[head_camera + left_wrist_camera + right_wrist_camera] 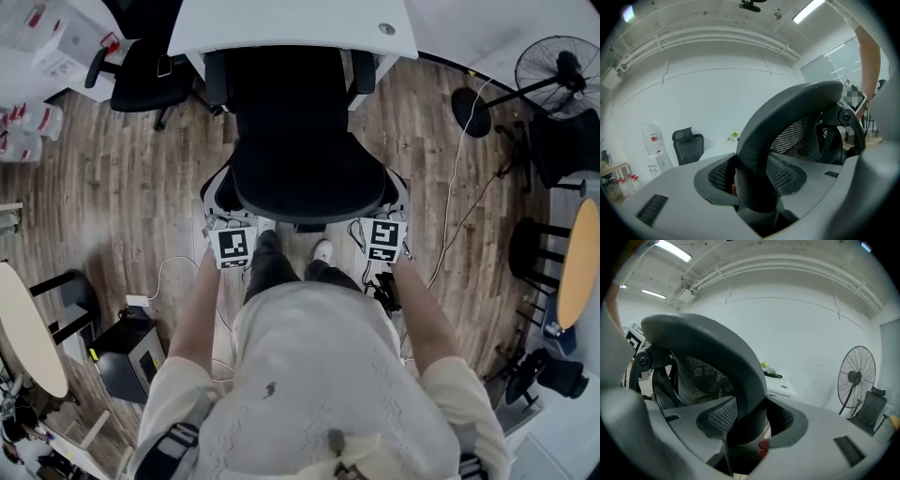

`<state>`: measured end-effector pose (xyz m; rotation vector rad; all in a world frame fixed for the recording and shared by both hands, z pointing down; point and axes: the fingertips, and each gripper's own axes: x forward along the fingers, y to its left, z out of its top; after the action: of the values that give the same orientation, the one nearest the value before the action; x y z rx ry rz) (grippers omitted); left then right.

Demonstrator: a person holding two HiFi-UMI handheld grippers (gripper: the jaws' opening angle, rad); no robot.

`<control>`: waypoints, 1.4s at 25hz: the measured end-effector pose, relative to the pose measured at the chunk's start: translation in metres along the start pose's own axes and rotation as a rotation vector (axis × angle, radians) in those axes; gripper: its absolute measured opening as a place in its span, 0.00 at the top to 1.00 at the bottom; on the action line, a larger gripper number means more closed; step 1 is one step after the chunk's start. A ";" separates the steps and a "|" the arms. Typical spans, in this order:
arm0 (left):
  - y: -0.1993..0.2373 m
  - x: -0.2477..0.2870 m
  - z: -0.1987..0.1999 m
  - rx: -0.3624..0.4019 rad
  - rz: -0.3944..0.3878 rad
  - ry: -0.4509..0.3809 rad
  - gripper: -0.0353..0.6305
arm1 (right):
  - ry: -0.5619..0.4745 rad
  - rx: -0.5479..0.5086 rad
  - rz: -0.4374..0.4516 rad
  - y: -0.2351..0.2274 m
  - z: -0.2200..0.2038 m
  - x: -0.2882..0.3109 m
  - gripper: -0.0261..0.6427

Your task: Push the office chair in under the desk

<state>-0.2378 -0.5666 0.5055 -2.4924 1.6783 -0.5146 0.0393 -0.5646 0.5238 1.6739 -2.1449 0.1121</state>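
Office chair (300,141): black, mesh back, standing on the wooden floor (122,178) at the near edge of the white desk (281,28). The seat front and both armrests are seen tucked below that edge; the backrest is left out on the floor side, towards the person.

Left gripper (754,187): jaws are closed onto the curved top rim (787,108) of the backrest at its left end. The rim is clamped between both pads, so the jaws are held partly apart by its thickness.

Right gripper (745,427): the same grip is noted at the right end of the rim, with the jaws pressed on either side of it and kept fairly wide by the frame.

In the head view both marker cubes are seen level with each other, just behind the backrest, one at each of its lower corners.

Surroundings: a second black chair (141,66) is placed by the desk's left end; a pedestal fan (562,66) is set well apart at the right.
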 end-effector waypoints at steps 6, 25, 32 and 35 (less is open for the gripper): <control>0.008 0.007 0.000 0.002 -0.008 -0.003 0.62 | -0.002 -0.004 -0.010 0.003 0.004 0.007 0.66; 0.027 0.047 0.002 -0.002 -0.014 -0.014 0.62 | -0.002 -0.006 -0.014 -0.008 0.018 0.050 0.66; 0.032 0.061 0.005 -0.003 -0.019 -0.017 0.62 | -0.003 -0.016 -0.029 -0.013 0.023 0.063 0.66; 0.037 0.068 0.005 -0.003 -0.019 -0.018 0.62 | -0.003 -0.016 -0.030 -0.014 0.027 0.070 0.66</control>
<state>-0.2457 -0.6435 0.5062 -2.5101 1.6519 -0.4902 0.0315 -0.6405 0.5228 1.6980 -2.1162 0.0836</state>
